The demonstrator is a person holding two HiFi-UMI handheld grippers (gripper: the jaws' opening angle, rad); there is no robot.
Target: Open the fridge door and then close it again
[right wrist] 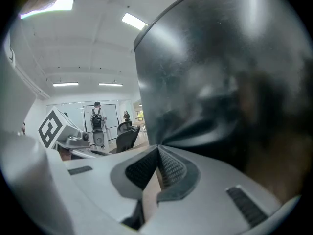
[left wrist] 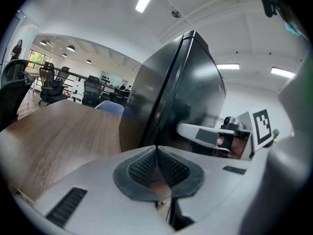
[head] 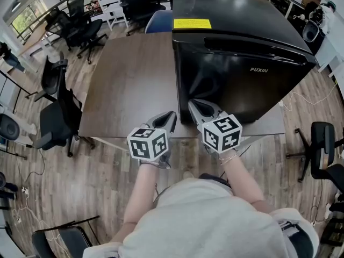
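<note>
A person in a grey shirt [head: 209, 219] stands at the near edge of a dark wood table [head: 129, 85], a handheld gripper in each hand. The left gripper [head: 171, 116] hangs over the table's front edge, just left of the fridge's lower corner; its own view shows its jaws pressed together with nothing between them. The right gripper [head: 192, 105], just beside it, points at the bottom left of the fridge door, its jaws likewise together and empty; whether its tip touches the door cannot be made out. The black fridge [head: 242, 85] stands on the right part of the table with its door closed and a yellow label [head: 192, 23] on top. A blue chair [head: 158, 21] sits behind the table, and black office chairs [head: 56, 122] stand on the wood floor to the left.
</note>
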